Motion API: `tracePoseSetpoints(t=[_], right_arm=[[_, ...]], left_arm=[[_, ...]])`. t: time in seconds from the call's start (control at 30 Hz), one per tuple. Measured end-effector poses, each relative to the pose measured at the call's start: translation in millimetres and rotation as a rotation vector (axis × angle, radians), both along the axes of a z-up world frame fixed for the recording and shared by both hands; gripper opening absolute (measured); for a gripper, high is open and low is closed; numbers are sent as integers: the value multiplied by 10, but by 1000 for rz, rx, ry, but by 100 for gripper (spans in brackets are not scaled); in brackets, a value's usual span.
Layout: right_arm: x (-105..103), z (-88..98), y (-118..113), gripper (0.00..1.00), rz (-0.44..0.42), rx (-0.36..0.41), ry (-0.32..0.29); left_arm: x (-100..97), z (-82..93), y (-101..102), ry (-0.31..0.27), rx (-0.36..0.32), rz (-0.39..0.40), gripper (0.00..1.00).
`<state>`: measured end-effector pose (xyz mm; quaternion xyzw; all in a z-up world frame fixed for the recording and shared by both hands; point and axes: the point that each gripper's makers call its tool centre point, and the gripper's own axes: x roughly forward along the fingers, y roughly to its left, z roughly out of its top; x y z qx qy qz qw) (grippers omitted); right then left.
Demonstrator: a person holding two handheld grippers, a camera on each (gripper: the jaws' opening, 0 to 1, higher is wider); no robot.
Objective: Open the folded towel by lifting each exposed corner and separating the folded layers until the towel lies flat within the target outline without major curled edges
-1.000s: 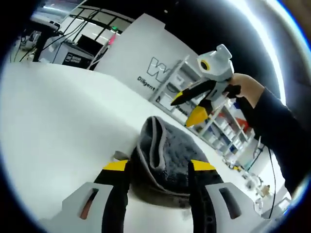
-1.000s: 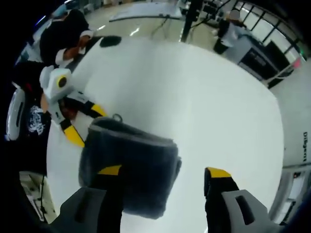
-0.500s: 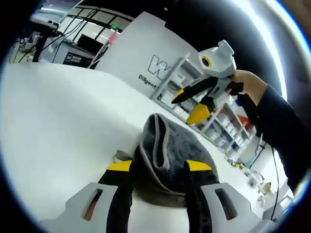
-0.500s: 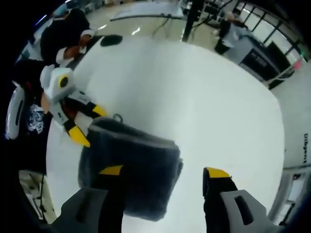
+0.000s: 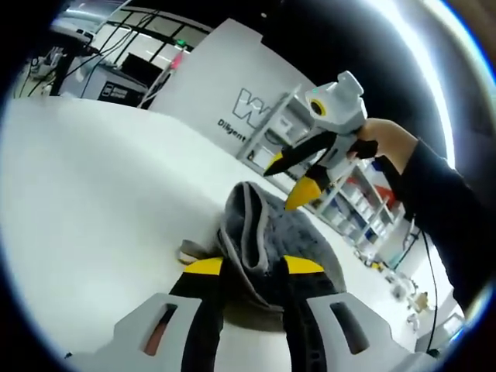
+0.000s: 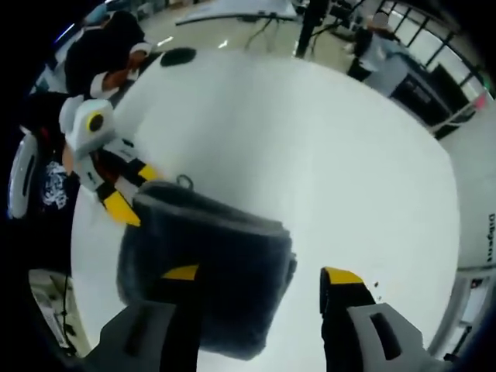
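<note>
I'm at the first grasp: my left gripper [image 5: 254, 266] has its jaws narrowed around the near edge of the folded towel [image 5: 271, 232] on the white surface [image 5: 101, 186]. My right gripper [image 6: 260, 273] hovers with jaws apart. Next I should pinch a corner and lift.

A broad white table [image 6: 325, 147] carries a folded dark grey towel [image 6: 209, 271], which lies bunched near its edge, a small hanging loop [image 6: 184, 182] touching the tabletop.

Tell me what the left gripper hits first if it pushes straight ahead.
Most likely the towel: its folded edge lies right between the left gripper tips. Depth is uncertain, but contact looks almost immediate.
</note>
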<state>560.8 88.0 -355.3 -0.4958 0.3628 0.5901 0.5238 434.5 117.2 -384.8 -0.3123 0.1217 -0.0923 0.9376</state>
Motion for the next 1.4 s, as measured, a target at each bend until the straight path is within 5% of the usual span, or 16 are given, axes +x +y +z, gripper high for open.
tracePoseSetpoints(t=[0.17, 1.03, 1.4], right_arm=[[134, -56, 3, 55, -14, -6, 25], [-61, -279, 12, 38, 26, -57, 101], [31, -260, 48, 30, 38, -57, 112]], left_arm=[[15, 10, 3, -9, 5, 4, 23], [36, 23, -25, -17, -9, -12, 14], [33, 29, -50, -22, -13, -26, 10]])
